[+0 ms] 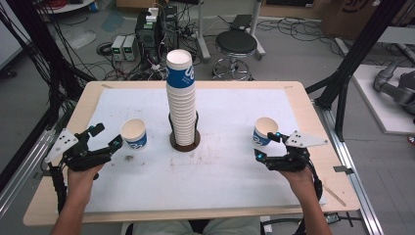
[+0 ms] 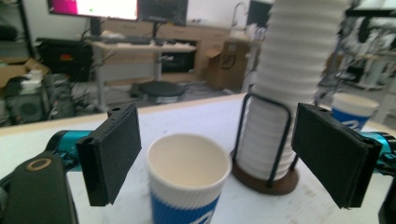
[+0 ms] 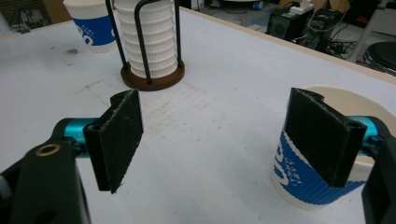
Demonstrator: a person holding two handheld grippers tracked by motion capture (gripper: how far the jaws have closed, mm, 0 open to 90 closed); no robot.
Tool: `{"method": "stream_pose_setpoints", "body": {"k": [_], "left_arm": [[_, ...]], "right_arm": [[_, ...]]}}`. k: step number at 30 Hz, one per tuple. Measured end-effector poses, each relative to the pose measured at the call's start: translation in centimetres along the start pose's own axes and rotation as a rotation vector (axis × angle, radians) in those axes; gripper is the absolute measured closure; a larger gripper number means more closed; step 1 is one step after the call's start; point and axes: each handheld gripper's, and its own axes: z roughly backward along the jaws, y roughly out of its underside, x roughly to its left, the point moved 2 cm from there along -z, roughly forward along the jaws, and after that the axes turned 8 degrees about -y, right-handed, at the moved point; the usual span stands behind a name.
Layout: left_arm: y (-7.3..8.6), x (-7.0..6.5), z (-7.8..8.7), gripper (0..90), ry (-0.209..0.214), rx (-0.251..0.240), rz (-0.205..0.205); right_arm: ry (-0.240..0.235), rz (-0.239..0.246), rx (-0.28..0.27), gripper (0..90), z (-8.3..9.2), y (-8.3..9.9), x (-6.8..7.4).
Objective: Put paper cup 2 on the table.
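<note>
Two cups loose on worktop, one either side of stack in holder. Left cup upright, just ahead of left gripper. Right cup upright, right at right gripper.

Left fingers spread wide, gripping nothing; left cup between them, clear gap on both sides. Right fingers just as wide, gripping nothing; right cup off to one side, partly behind one finger rather than centred in the gap. Touching or not: cannot tell.

Risks, as judged from here:
- Right side worst. Closing as-is likely to catch the cup wall off-centre and shove it sideways instead of pinching. Empty paper cup, light, easy to tip or skate across worktop. Re-centre before closing.
- Left side: squeeze too hard and wall crushed, rim ovalised, then a jam when nesting on stack. Off-centre close, one finger landing first, same sliding problem.
- Stack tall, most of it above holder's wire loops, little side support up top. Bump from a gripper, or a cup pressed on at an angle, enough to lean or topple it.
- Lift too fast with a light grip: cup slipping out, rolling off worktop edge.
</note>
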Motion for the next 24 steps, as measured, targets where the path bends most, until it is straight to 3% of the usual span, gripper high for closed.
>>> {"method": "stream_pose_setpoints", "body": {"k": [5, 12, 24], "left_arm": [[-0.3, -1.0, -0.6, 16.2, 0.048, -0.007, -0.021], [-0.6, -2.8, -1.6, 16.2, 0.105, 0.013, -0.063], [-0.1, -3.6, -2.0, 16.2, 0.122, 0.031, -0.082]], "right_arm": [[0.029, -0.012, -0.017, 20.1, 0.7, 0.2, 0.0], [0.028, -0.010, -0.011, 20.1, 0.9, 0.5, 0.2], [0.030, -0.024, -0.019, 20.1, 1.1, 0.4, 0.1]]}}
